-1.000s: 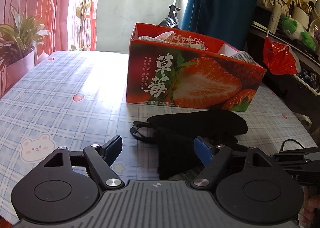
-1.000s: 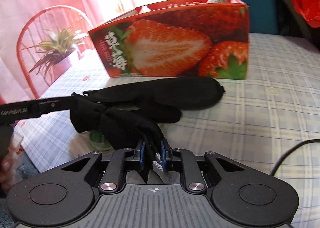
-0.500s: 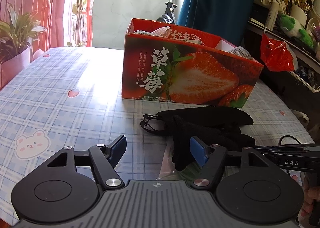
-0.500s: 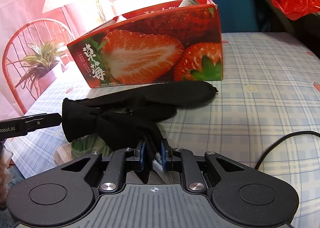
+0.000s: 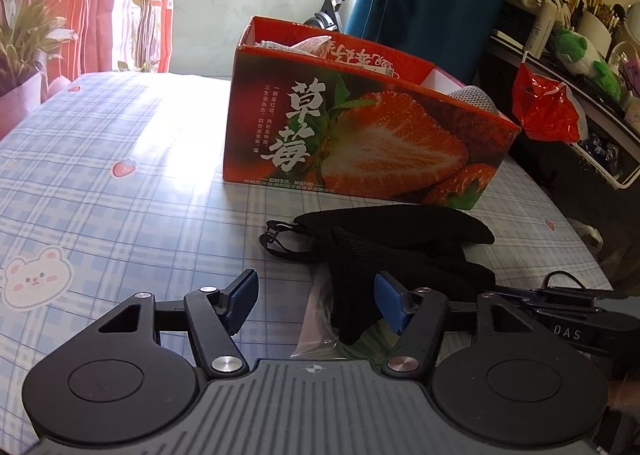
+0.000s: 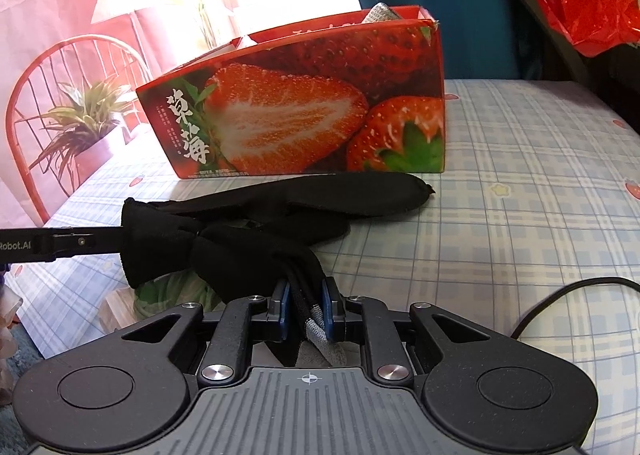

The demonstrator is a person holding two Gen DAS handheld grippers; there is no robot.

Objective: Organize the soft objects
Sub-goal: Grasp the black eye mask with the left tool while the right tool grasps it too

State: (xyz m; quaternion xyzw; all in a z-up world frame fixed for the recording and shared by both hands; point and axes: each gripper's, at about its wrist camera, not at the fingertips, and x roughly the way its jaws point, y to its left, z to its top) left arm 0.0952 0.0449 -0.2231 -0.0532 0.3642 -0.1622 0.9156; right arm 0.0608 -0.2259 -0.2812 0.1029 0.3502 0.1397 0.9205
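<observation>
A black sock [image 6: 224,251] with a grey cuff is held just above the table; my right gripper [image 6: 306,307] is shut on the cuff end. The sock's other end [image 5: 352,295] hangs between the jaws of my left gripper [image 5: 316,299]. Those jaws are closing, and the right blue pad [image 5: 390,301] is next to the cloth while the left pad stands clear of it. A long black eye mask [image 5: 394,221] with straps lies behind, in front of the red strawberry box [image 5: 360,143], which holds grey mesh cloths.
A clear plastic bag with green print [image 5: 320,319] lies under the sock. A black cable [image 6: 568,295] trails at the right. A red plastic bag [image 5: 546,109] hangs off the cluttered shelf on the right. A potted plant [image 6: 80,123] and red chair stand at the left.
The left gripper's jaws have narrowed around the sock's hanging end. The right gripper keeps its grip on the cuff, and the sock has risen slightly off the table.
</observation>
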